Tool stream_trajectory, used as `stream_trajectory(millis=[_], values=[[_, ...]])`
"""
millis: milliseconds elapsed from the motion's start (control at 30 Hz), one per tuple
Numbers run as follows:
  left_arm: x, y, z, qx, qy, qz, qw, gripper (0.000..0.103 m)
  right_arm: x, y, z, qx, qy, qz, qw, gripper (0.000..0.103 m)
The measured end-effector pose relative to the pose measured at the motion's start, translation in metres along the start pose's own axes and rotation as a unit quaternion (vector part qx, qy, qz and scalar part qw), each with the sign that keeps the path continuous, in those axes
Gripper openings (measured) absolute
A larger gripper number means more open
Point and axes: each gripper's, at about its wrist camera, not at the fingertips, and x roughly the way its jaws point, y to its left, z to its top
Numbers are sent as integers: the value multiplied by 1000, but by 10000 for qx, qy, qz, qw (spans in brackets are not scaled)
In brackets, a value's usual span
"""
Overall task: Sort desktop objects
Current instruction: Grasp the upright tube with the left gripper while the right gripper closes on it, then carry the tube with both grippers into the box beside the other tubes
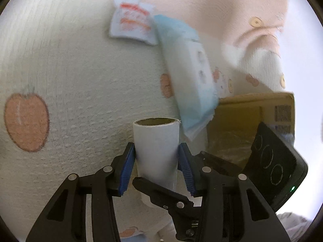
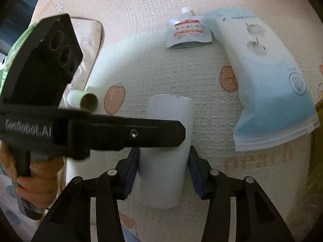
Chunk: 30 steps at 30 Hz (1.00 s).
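Left wrist view: the left gripper (image 1: 156, 168) is nearest, its two blue pads (image 1: 127, 169) pressed against both sides of a white roll (image 1: 156, 151), so it is closed on it. The roll's long axis runs away from the camera, its open cardboard end pointing forward and up in the frame. A black part of the right gripper (image 1: 161, 193) crosses in front of the roll's near end. Past the roll lie one pale-blue tissue pack (image 1: 189, 74), its long axis slanting from upper left to lower right, and one small spouted pouch (image 1: 132, 23) with its cap pointing away. One cardboard box (image 1: 252, 117) sits at right, the pack's lower end over its corner. All rest on a cloth (image 1: 70, 70) printed with orange fruit. The view is blurred.

Right wrist view: the right gripper (image 2: 163, 173) has a second white roll (image 2: 167, 151) between its blue pads, both pads against its sides; it grips it, long axis pointing forward. The left gripper (image 2: 86, 104) crosses the frame from the left, held level by a hand (image 2: 38, 183) wrapped round its handle, and its roll (image 2: 83, 100) shows end-on, hollow core facing right. So two rolls are counted, one pouch (image 2: 186, 33), one pack (image 2: 268, 76). The pouch lies beside the pack's upper end.
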Motion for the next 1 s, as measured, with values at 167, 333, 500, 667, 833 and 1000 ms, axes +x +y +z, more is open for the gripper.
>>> stream_trajectory(millis=[167,333,500,667,833,1000], values=[[-25,-33,-2,613,-354,-45,9975,48,-25,17,6,-274,-266,-194,9991,45],[-48,-80,3,1354,-631,-236,9885,48,-71,28,17,-349,-703,-357,9963,45],[-70,-126,1,2263,-946,-205,9692,48,-115,34,27,-564,-999,-708,9909,45],[-83,-159,6,2711,-1124,-275,9556,48,-148,40,33,-840,-1347,-1074,9815,45],[-87,-188,12,2992,-1121,-329,9470,48,-180,25,35,-773,-1574,-1251,9765,45],[-89,-230,12,3569,-1190,-330,9259,48,-222,26,25,-727,-1787,-1548,9689,45]])
